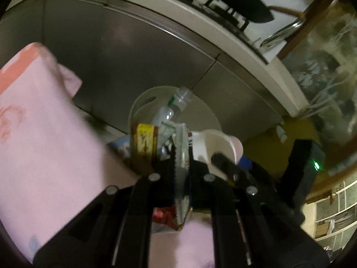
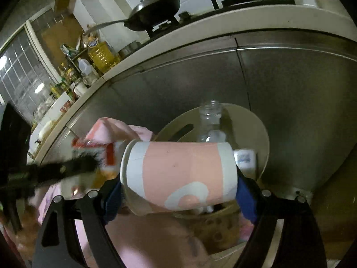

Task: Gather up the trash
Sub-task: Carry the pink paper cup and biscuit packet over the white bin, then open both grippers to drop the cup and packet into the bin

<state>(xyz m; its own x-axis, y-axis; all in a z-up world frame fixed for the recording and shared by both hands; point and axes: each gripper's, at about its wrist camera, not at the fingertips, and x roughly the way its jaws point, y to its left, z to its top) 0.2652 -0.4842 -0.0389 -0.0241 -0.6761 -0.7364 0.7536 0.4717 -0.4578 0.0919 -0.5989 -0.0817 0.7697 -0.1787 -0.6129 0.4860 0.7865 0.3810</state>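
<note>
My left gripper (image 1: 181, 163) is shut on a flat foil snack wrapper (image 1: 181, 167), held edge-on over a cream trash bin (image 1: 142, 102). The bin holds a clear plastic bottle (image 1: 176, 105), a yellow-and-brown packet (image 1: 145, 143) and other litter. My right gripper (image 2: 178, 178) is shut on a pink-and-white paper cup (image 2: 178, 174), held sideways just in front of the same bin (image 2: 261, 134). That cup also shows in the left wrist view (image 1: 221, 147). The clear bottle (image 2: 210, 120) stands up in the bin behind the cup.
Pink cloth (image 1: 38, 120) covers the surface at the left and below. Steel cabinet fronts (image 2: 290, 84) stand behind the bin under a white counter edge (image 2: 200, 31). Pans (image 2: 156, 11) sit on a stove above. Oil bottles (image 2: 100, 53) crowd the counter.
</note>
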